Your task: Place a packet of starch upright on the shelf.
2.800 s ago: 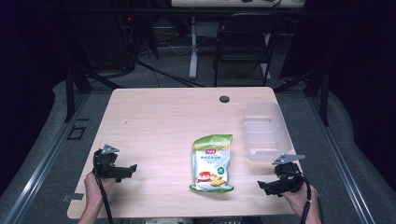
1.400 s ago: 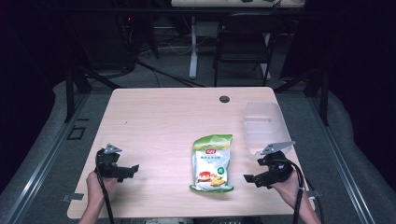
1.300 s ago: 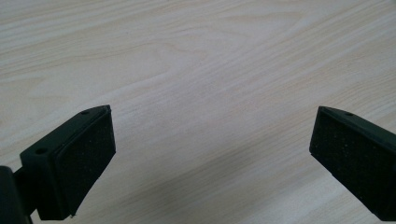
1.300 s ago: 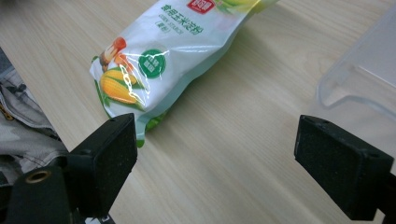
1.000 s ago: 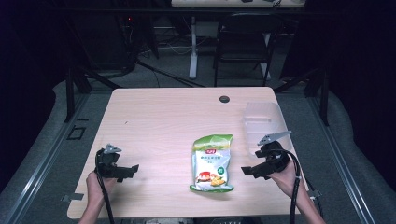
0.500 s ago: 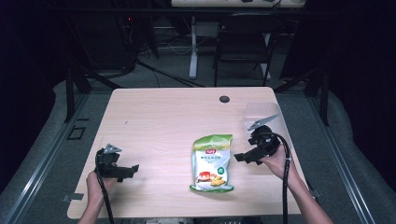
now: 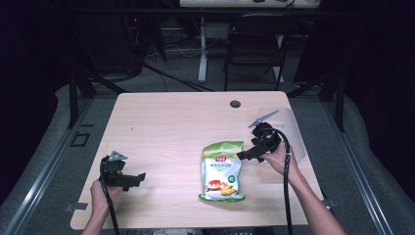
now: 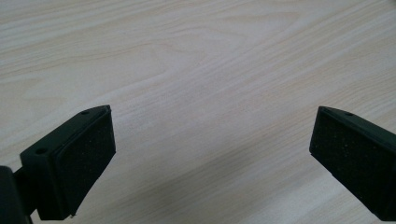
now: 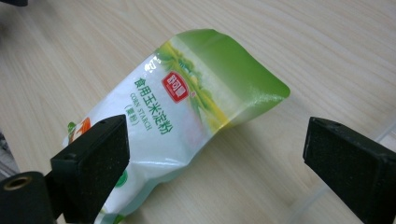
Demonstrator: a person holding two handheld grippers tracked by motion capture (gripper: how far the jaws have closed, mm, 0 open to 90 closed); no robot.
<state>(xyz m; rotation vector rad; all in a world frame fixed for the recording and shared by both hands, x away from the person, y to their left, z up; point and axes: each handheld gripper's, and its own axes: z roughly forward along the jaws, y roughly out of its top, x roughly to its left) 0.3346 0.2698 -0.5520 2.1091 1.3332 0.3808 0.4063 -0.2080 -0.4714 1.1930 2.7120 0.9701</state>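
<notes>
A green and white pouch of corn starch (image 7: 222,171) lies flat near the table's front middle, its green top end pointing away from the person. My right gripper (image 7: 243,155) is open at the pouch's top right corner, aimed left at it. In the right gripper view the pouch (image 9: 177,107) lies between and beyond the wide-apart jaws, and its green top edge curls up off the wood. My left gripper (image 7: 137,178) rests low near the front left, open. Bare wood fills the space between the left gripper's (image 8: 210,135) jaws.
A clear plastic container (image 7: 293,125) stands at the table's right edge, just behind my right hand. A black grommet hole (image 7: 235,104) sits at the back middle of the wooden table (image 7: 166,127). A dark chair (image 7: 254,44) stands beyond the far edge.
My right gripper has moved from the front right corner forward and left, up to the pouch's top right corner. The left gripper and the pouch have stayed put.
</notes>
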